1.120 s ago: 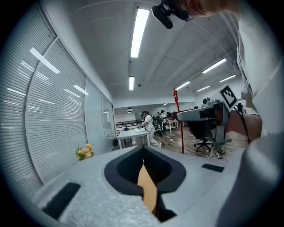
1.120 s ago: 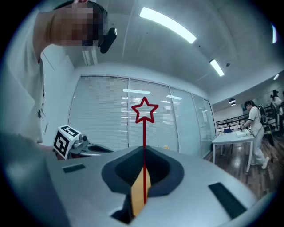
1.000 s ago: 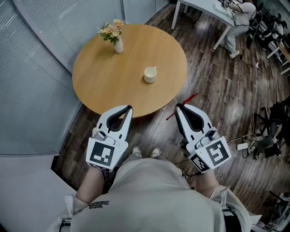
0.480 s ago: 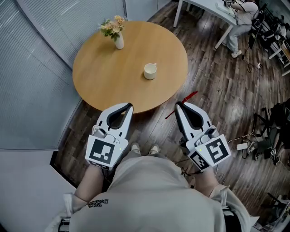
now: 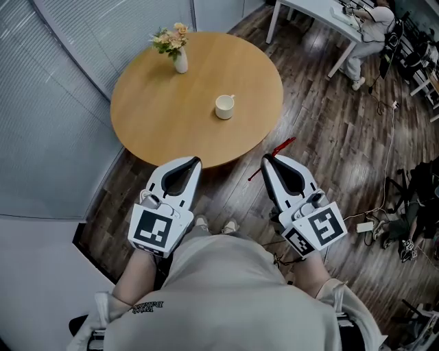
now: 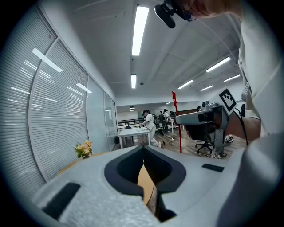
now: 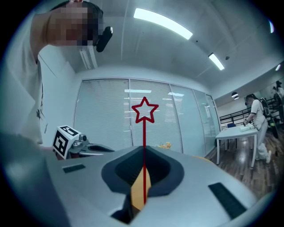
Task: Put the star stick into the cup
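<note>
A white cup [image 5: 224, 107] stands near the middle of the round wooden table [image 5: 158, 103]. My right gripper [image 5: 266, 159] is shut on the red star stick [image 7: 144, 133], short of the table's near edge. The stick's star end [image 5: 282, 144] pokes out to the right over the floor, and the star [image 7: 144, 111] rises above the closed jaws in the right gripper view. My left gripper [image 5: 195, 162] is held beside it, jaws shut and empty. From the left gripper view the red stick [image 6: 176, 124] stands upright off to the right.
A small white vase of flowers [image 5: 180, 63] sits at the table's far left. Slatted blinds [image 5: 41, 116] line the left wall. A white desk [image 5: 322, 17] with a seated person stands at the far right, and cables [image 5: 384, 219] lie on the wood floor.
The view has shifted a little, with the table and cup sliding slightly up in the picture. Both grippers hold the same pose, and the stick stays in the right one.
</note>
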Demonstrator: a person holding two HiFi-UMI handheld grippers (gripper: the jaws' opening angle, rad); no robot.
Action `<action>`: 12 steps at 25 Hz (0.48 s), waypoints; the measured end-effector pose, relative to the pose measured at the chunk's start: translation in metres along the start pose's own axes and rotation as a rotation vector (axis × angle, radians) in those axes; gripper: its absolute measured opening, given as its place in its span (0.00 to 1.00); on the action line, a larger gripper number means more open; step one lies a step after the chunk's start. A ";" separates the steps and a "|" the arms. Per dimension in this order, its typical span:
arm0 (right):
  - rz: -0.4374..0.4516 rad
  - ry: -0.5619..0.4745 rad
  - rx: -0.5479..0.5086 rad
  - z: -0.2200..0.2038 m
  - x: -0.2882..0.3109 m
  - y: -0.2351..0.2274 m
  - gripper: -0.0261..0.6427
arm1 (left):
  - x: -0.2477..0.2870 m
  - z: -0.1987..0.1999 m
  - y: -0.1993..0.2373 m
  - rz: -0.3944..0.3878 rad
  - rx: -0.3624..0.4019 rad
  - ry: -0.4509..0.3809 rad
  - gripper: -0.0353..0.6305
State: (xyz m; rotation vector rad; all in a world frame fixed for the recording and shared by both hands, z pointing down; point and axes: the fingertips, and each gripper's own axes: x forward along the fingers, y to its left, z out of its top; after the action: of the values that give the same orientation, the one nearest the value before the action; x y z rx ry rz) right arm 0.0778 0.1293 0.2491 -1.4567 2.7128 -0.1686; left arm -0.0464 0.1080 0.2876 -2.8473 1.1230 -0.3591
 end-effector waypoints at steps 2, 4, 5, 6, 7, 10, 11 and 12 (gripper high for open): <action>0.007 0.000 -0.002 -0.001 -0.004 -0.003 0.08 | 0.001 0.000 -0.004 0.008 -0.003 -0.006 0.08; 0.013 -0.003 -0.003 -0.001 -0.009 -0.007 0.08 | 0.003 0.001 -0.010 0.017 0.000 -0.006 0.08; 0.016 -0.005 -0.001 -0.001 -0.011 -0.009 0.08 | 0.005 0.002 -0.013 0.018 0.005 -0.006 0.08; 0.018 -0.008 0.001 0.000 -0.014 -0.011 0.08 | 0.007 0.002 -0.016 0.019 0.009 -0.005 0.08; 0.019 -0.010 0.002 0.000 -0.017 -0.013 0.08 | 0.008 0.003 -0.020 0.017 0.014 -0.005 0.08; 0.021 -0.015 0.002 0.001 -0.024 -0.017 0.08 | 0.012 0.006 -0.030 0.012 0.012 -0.010 0.09; 0.023 -0.017 0.005 0.001 -0.025 -0.018 0.08 | 0.013 0.007 -0.034 0.010 0.004 -0.009 0.08; 0.024 -0.017 0.009 0.000 -0.027 -0.019 0.08 | 0.013 0.009 -0.038 0.010 -0.005 -0.006 0.08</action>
State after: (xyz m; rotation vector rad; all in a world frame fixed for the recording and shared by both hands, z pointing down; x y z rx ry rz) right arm 0.1080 0.1414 0.2516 -1.4160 2.7110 -0.1654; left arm -0.0099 0.1262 0.2870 -2.8444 1.1378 -0.3476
